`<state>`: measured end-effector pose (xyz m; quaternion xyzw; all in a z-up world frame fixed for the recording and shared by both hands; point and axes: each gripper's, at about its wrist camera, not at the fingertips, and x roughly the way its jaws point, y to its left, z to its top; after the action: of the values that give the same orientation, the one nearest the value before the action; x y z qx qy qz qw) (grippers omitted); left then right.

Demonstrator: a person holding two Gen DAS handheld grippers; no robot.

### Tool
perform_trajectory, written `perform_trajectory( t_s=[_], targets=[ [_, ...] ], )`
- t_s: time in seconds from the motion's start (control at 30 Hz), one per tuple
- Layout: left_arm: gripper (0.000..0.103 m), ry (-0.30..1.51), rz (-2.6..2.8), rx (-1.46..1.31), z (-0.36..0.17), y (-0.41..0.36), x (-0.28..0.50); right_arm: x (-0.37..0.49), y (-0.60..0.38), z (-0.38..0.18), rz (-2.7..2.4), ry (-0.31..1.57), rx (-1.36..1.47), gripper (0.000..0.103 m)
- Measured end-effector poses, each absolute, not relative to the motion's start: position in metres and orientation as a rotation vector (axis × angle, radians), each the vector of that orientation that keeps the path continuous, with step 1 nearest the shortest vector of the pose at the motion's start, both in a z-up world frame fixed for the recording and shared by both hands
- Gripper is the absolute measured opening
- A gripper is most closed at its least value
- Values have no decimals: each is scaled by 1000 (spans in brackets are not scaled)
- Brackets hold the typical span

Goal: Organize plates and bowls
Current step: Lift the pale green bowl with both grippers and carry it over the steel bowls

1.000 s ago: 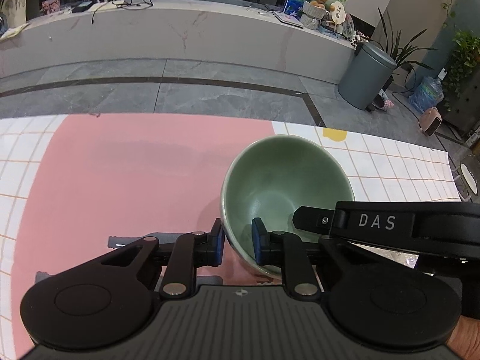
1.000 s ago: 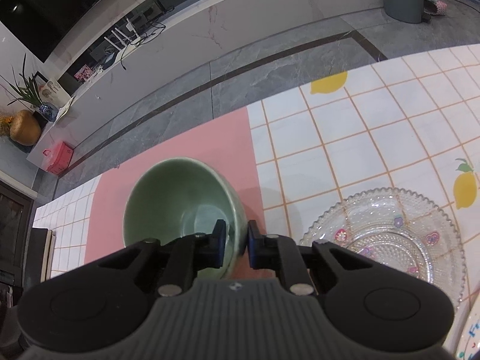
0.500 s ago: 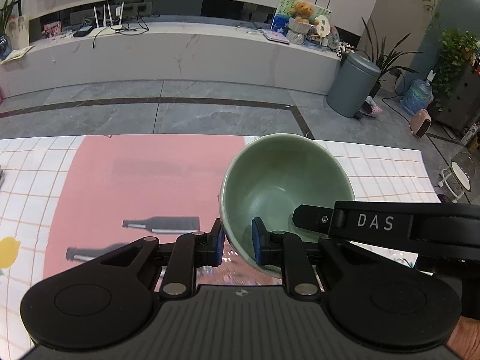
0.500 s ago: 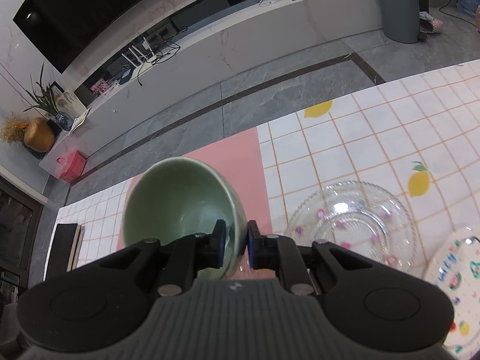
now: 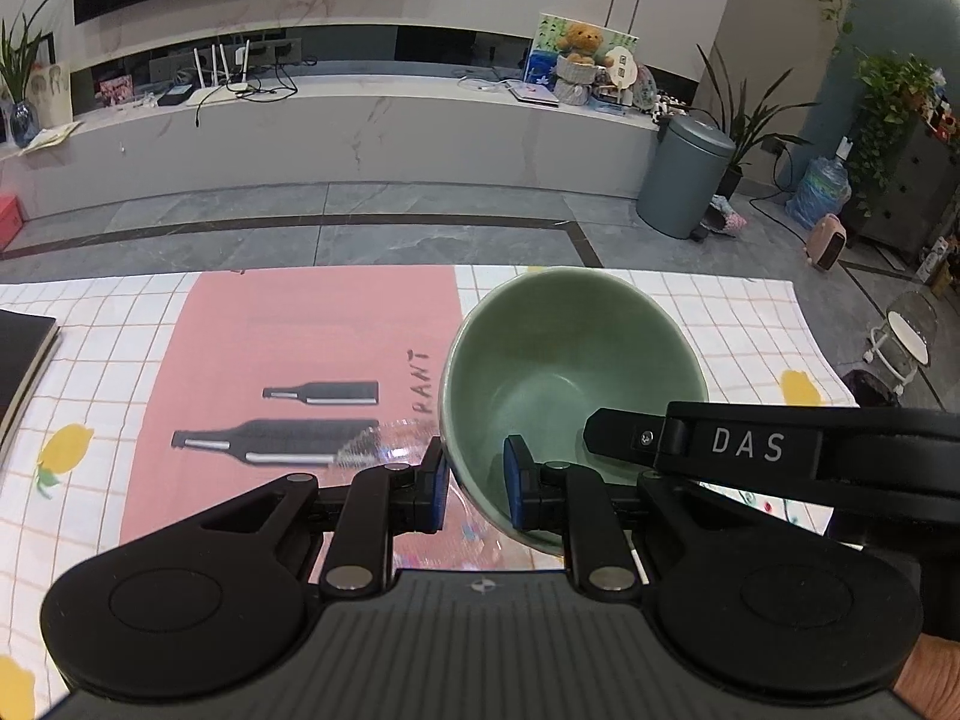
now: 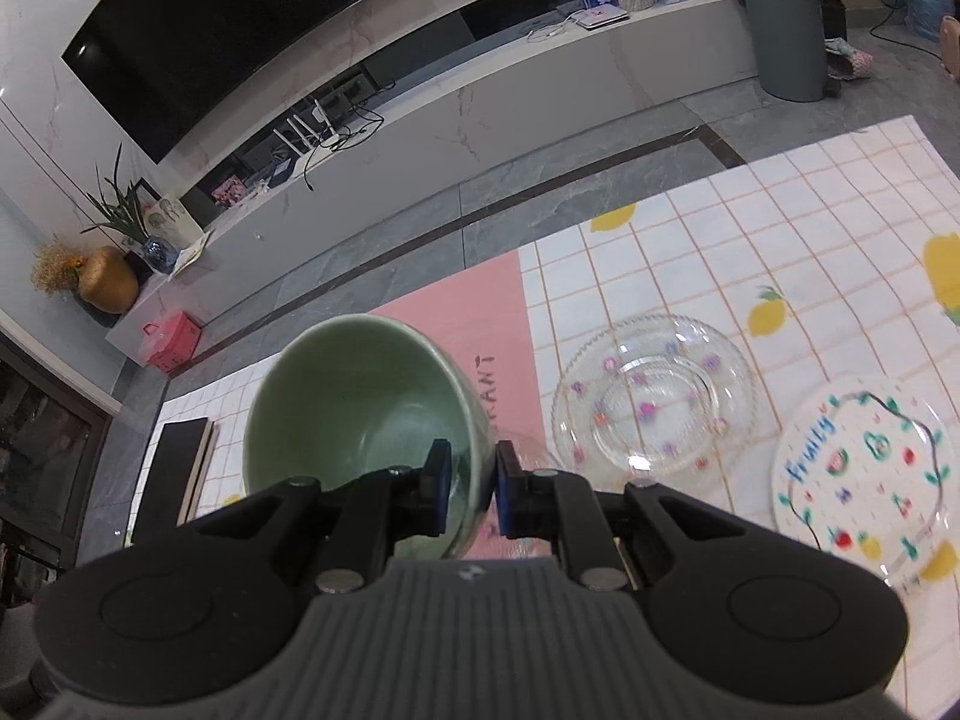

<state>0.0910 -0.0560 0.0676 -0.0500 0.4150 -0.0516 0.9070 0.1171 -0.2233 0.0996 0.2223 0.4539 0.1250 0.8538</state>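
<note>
**Mia:** Left wrist view shows the left gripper (image 5: 474, 483) pinching the rim of the green bowl (image 5: 570, 360). The right gripper (image 6: 467, 489) pinches the other side of the rim. The bowl is up in the air, above the tabletop (image 5: 108, 336).

**Ben:** Is the tidying done?

**Mia:** No, I think it is only partway. The bowl is not set down. A glass plate (image 6: 651, 393) and a painted plate (image 6: 864, 468) lie side by side, apart, not stacked.

**Ben:** What is around?

**Mia:** A checked cloth with lemons (image 6: 768, 315), a pink mat (image 5: 252, 336), a gray floor, a long white shelf, a big dark TV and a gray bin (image 5: 684, 180).
</note>
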Motion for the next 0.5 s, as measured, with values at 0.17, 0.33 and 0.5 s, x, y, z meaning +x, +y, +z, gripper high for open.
perform_trajectory(
  t_s=[0.17, 0.33, 0.5],
  targets=[
    [21, 854, -112, -106, 70, -62, 67, 84, -231, 105, 271, 945, 474, 13],
    [21, 863, -115, -97, 69, -70, 45, 57, -242, 103, 280, 948, 496, 13],
    [21, 878, -114, -92, 61, -75, 24, 34, -245, 97, 281, 961, 482, 14]
  ],
)
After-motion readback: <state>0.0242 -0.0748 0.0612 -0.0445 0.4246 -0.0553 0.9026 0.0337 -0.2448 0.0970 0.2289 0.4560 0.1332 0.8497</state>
